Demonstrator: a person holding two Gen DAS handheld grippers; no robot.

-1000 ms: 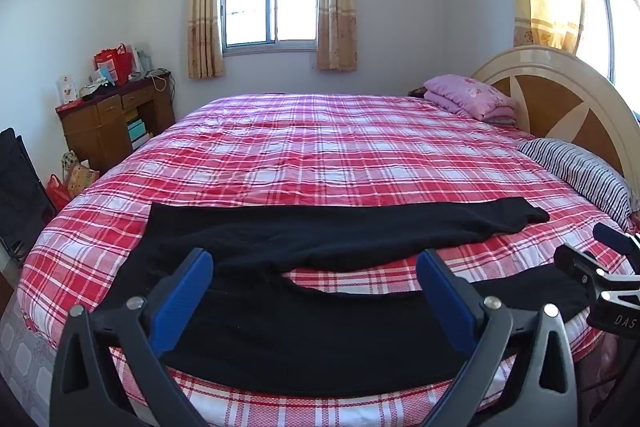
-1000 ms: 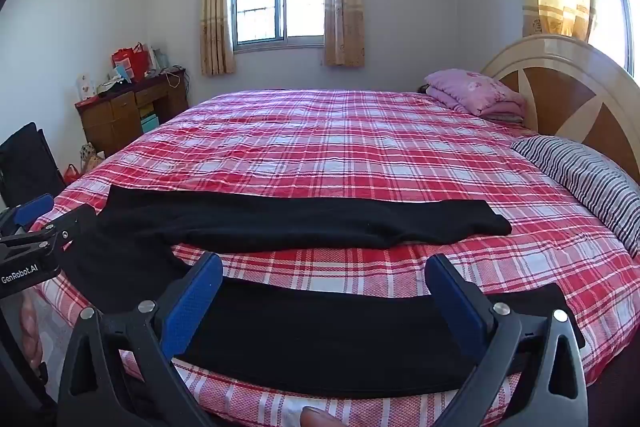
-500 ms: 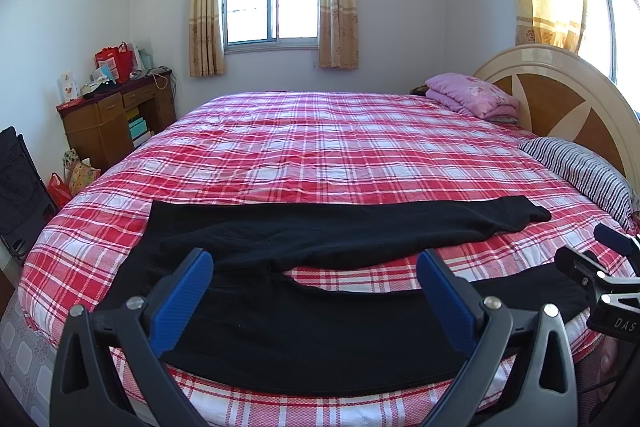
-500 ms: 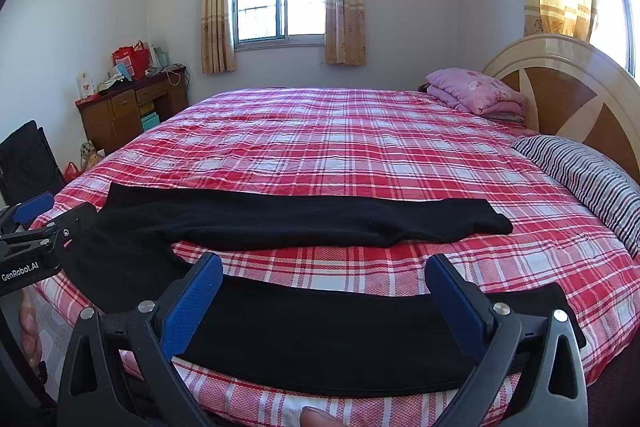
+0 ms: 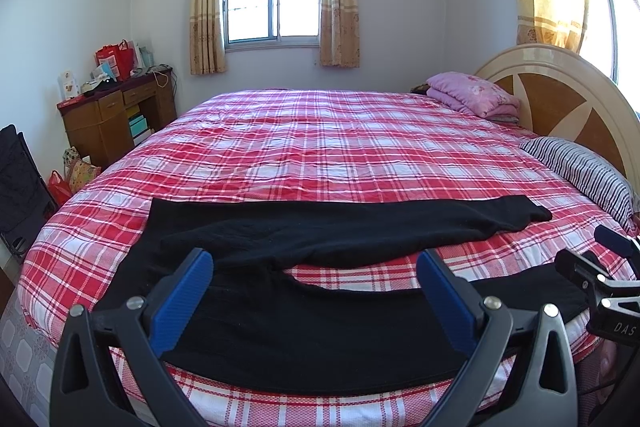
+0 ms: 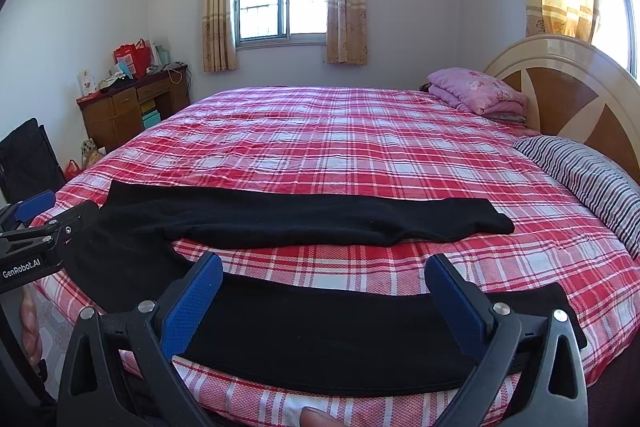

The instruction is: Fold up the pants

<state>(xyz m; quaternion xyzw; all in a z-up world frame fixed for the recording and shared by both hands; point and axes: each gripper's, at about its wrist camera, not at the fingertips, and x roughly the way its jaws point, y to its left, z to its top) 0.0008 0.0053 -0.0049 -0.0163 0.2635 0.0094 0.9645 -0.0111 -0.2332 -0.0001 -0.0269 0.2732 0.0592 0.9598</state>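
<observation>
Left wrist view: black pants (image 5: pixel 320 267) are spread flat on the plaid bed (image 5: pixel 340 147), legs parted, near its front edge. Left gripper (image 5: pixel 314 291) is held wide apart, empty, above them.

Right wrist view: right gripper (image 6: pixel 324 291) is likewise spread, nothing gripped, over the nearer leg.

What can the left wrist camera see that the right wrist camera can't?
Only the left wrist view shows the right gripper from the side, at its right edge. Only the right wrist view shows the left gripper from the side, at its left edge, and a fingertip at the bottom. Both show the black pants spread flat with legs apart on the red plaid bed, the pink blanket, striped pillow and window. Both grippers are open.
</observation>
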